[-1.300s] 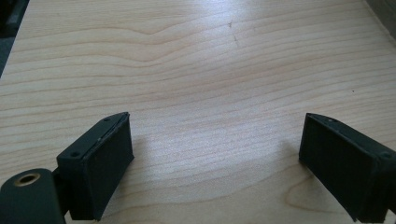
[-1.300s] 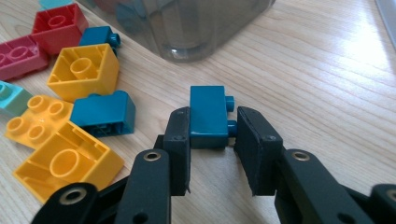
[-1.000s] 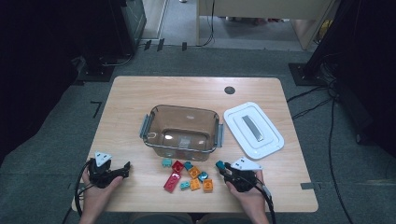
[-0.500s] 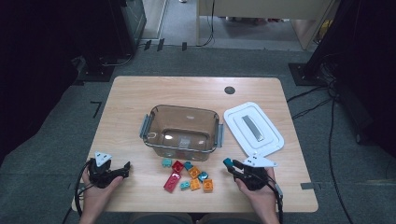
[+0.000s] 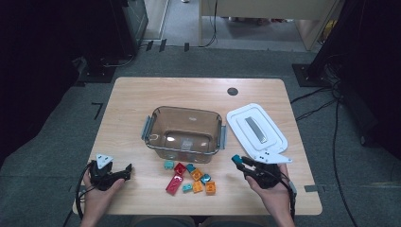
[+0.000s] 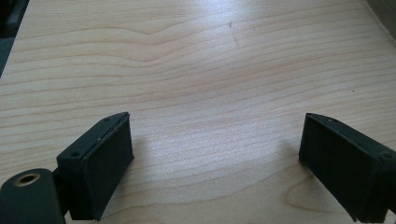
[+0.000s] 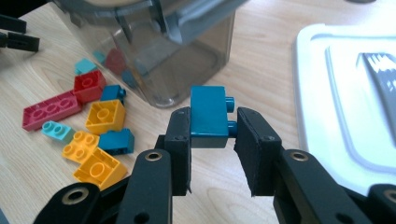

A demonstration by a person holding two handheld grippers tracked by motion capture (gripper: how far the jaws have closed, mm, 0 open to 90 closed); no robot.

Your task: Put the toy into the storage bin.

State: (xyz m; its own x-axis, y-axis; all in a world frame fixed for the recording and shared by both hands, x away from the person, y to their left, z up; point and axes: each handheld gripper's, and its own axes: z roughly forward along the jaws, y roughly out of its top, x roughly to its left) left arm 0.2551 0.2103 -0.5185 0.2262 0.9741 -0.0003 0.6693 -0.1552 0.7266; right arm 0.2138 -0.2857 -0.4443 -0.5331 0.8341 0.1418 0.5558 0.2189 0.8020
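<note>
My right gripper [image 7: 212, 140] is shut on a dark teal brick [image 7: 208, 115], its studs pointing right; it hangs above the table at the front right [image 5: 239, 161], right of the brick pile. The pile [image 5: 191, 177] has red, orange and teal bricks lying loose in front of the clear brown container [image 5: 187, 109]. In the right gripper view the container [image 7: 196, 56] stands just behind the held brick. My left gripper [image 5: 124, 171] rests at the front left, jaws wide open over bare wood [image 6: 215, 158], nothing between them.
A white lid [image 5: 257, 130] lies right of the container, close behind my right gripper. The table's front edge [image 5: 198, 210] is near both hands. Bare wood lies between the left gripper and the pile.
My right gripper has lifted and drifted right, away from the pile, carrying the teal brick. The left gripper has stayed put.
</note>
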